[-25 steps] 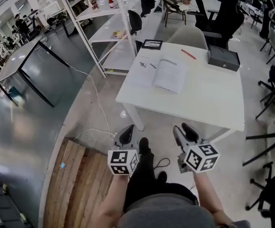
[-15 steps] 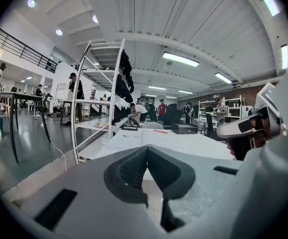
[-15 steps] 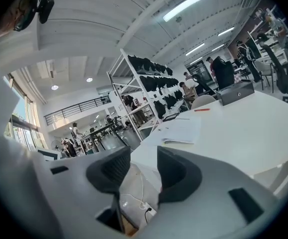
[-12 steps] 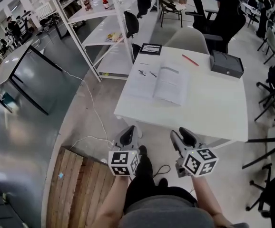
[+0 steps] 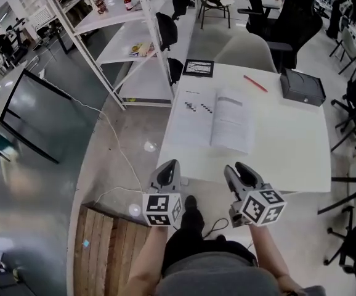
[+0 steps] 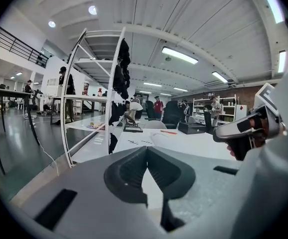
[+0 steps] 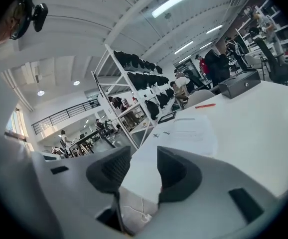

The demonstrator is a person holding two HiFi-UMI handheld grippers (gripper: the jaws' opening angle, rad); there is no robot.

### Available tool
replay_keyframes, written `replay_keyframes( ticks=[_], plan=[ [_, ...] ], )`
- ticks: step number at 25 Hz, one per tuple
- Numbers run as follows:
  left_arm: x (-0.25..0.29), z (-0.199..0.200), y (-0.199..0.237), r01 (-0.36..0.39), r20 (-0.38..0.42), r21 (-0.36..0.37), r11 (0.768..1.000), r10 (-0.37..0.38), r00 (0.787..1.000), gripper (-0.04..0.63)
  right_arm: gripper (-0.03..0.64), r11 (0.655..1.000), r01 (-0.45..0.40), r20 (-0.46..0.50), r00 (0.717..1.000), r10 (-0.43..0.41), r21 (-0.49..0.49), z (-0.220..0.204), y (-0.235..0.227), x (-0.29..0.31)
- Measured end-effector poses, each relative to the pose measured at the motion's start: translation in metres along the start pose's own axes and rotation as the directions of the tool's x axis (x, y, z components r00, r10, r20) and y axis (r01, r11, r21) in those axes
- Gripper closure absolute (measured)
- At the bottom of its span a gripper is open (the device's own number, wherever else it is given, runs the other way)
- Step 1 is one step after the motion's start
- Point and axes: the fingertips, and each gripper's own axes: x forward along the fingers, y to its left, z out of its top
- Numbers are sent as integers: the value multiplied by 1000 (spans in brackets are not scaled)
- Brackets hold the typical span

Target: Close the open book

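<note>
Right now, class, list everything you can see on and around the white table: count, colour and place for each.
Table: one, white, straight ahead.
Open book: one, white pages, flat on table's left half.
Pen: one, red, table's far side.
Box: one, black, table's far right corner.
Card: one, black-edged, table's far left corner.
Chair: one, white, behind table.
Pallet: one, wooden brown, floor at left.
Left claw: one, grey, shut and empty, near table's front edge.
Right claw: one, grey, open and empty, beside it.

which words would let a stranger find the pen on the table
Start at the white table. Beyond the open book, near the far edge, lies the pen, left of a black box. It is the only thin red thing there.
</note>
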Motion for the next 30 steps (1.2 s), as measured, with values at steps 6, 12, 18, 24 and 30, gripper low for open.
replay_keyframes(
  ticks=[6,12,18,24,30],
  plan=[
    [35,14,29,69,-5,11,998,-69,998,589,443,996,78,46,996,-80,49,21,-6,30],
    [74,23,43,153,-15,20,988,-152,988,589,443,980,165,87,981,-174,107,34,-21,45],
    [101,28,44,222,-28,35,974,-221,975,589,443,958,223,116,962,-246,182,37,-32,47],
    [117,25,37,270,-53,37,962,-267,962,589,445,929,256,123,947,-296,267,33,-46,44],
    [133,19,24,310,-85,53,949,-305,949,589,445,891,264,137,933,-333,370,22,-63,38]
  ],
)
